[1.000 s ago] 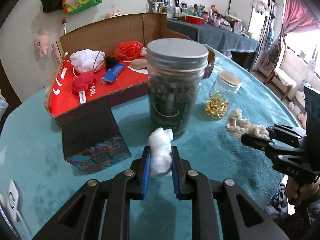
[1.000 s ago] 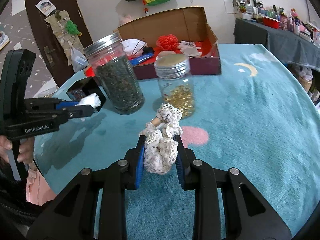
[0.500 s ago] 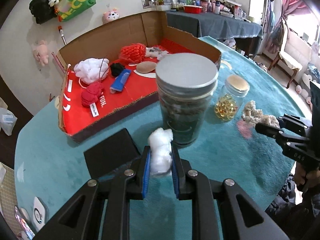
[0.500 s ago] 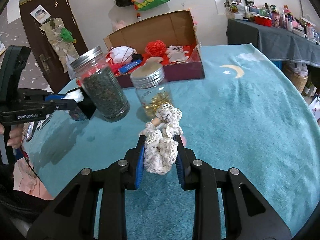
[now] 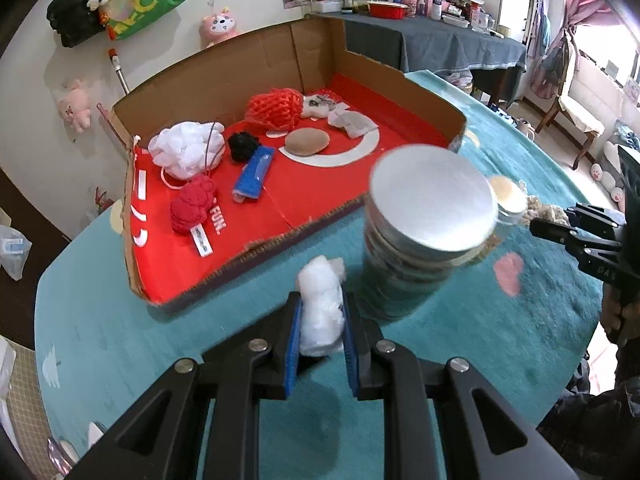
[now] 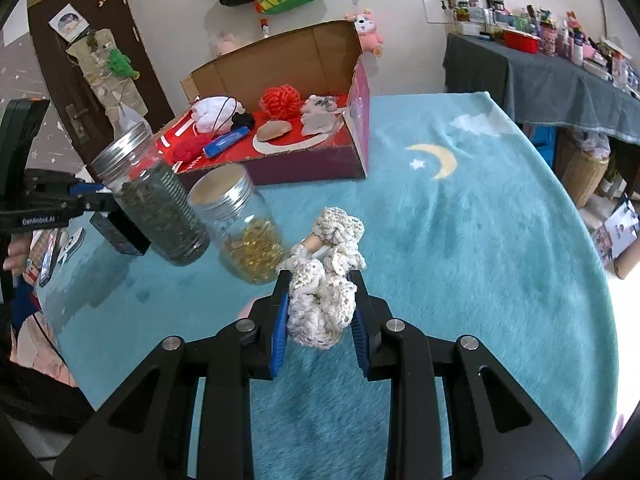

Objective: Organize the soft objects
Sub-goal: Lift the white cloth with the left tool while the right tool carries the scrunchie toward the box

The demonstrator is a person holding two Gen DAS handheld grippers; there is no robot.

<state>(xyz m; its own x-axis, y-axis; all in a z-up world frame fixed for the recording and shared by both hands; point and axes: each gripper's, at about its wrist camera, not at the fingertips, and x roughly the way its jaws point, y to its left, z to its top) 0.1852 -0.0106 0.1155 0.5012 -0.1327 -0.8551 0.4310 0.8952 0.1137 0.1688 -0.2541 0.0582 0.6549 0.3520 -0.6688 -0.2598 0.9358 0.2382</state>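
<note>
Now both tongs carry loads, left gripper (image 5: 320,316) clamping white fluff (image 5: 321,312), right gripper (image 6: 320,312) clamping crochet (image 6: 322,300); next, clear the jars (image 6: 160,204) and release inside the box (image 5: 248,68)

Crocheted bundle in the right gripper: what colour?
Cream, off-white yarn; the crocheted bundle shows best in the right wrist view.

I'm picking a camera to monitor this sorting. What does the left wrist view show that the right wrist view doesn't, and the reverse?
Only the left wrist view: the white puff pinched in the left gripper, and the dark jar's flat lid from above.

Only the right wrist view: the crochet piece up close in the right gripper, the moon print on the blanket, and the door.

Both: the cardboard box of soft items, both jars, the teal blanket.
</note>
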